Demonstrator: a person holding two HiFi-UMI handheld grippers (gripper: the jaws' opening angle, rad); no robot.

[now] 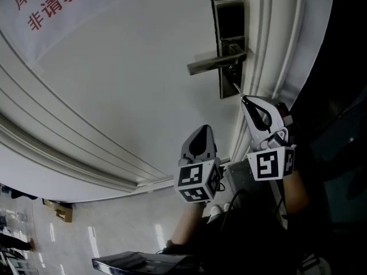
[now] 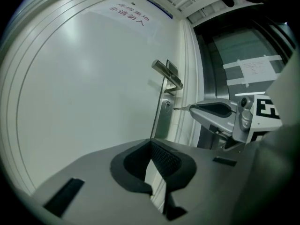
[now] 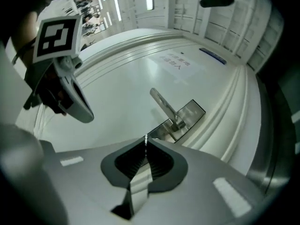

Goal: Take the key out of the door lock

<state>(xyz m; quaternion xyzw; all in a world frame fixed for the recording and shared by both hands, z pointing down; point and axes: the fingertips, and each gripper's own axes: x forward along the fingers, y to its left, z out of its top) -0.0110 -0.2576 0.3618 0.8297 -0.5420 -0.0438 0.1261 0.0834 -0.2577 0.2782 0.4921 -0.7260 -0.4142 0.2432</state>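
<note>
clamping the key (image 1: 236, 89) beside the door lock (image 1: 228, 16), right gripper (image 1: 243, 98); left gripper (image 1: 201, 130) closed, empty.

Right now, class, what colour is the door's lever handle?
The lever handle is silver-grey metal, clearest in the right gripper view.

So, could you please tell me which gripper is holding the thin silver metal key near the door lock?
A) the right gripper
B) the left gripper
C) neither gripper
A: the right gripper has its jaws shut on the thin silver metal key, its blade pointing at the steel lock plate, while the left gripper hangs lower with nothing between its jaws.
</note>
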